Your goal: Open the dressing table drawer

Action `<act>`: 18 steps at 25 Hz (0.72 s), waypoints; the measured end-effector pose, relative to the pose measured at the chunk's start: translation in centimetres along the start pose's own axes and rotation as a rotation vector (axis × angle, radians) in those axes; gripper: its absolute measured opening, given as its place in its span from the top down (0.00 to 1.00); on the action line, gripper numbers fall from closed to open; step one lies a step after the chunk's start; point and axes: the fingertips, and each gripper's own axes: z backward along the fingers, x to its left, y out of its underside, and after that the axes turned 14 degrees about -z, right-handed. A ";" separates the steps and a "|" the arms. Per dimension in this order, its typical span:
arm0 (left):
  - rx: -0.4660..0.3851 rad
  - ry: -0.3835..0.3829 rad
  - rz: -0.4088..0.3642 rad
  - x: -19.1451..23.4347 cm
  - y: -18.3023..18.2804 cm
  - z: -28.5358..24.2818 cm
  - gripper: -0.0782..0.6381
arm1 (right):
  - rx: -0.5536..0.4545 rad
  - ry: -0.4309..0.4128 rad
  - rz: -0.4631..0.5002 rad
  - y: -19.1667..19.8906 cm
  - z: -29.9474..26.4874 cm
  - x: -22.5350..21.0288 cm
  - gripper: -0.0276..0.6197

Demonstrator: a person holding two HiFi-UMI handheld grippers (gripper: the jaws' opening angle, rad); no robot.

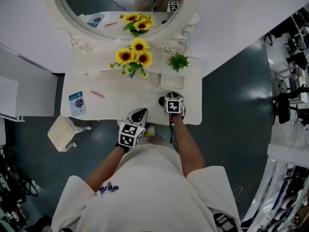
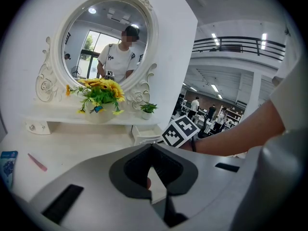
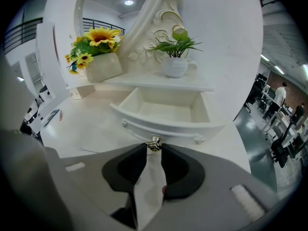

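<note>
A small white drawer (image 3: 166, 113) stands pulled out from under the shelf of the white dressing table (image 1: 116, 105); its inside is bare. A metal knob (image 3: 154, 143) sits at the middle of the drawer front. My right gripper (image 3: 153, 147) is shut on that knob, its tips pinching it from both sides. In the head view the right gripper (image 1: 173, 99) sits just in front of the drawer (image 1: 171, 81). My left gripper (image 2: 150, 146) is shut with nothing in it, held at the table's front edge (image 1: 136, 116), pointing toward the mirror.
A vase of sunflowers (image 1: 133, 57) and a small potted plant (image 1: 178, 61) stand on the shelf below the oval mirror (image 1: 120, 4). A blue packet (image 1: 76, 103) and a pink stick (image 1: 97, 94) lie at the table's left. A white stool (image 1: 63, 132) stands left of me.
</note>
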 end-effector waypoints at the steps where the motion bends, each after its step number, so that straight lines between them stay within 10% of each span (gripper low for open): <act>1: 0.001 0.001 -0.003 0.0 0.0 0.0 0.88 | 0.006 0.001 -0.001 0.1 -0.2 -0.2 0.80; 18: -0.007 0.015 -0.021 0.6 -0.5 1.3 0.88 | -0.016 -0.015 -0.081 0.1 2.3 -0.3 0.77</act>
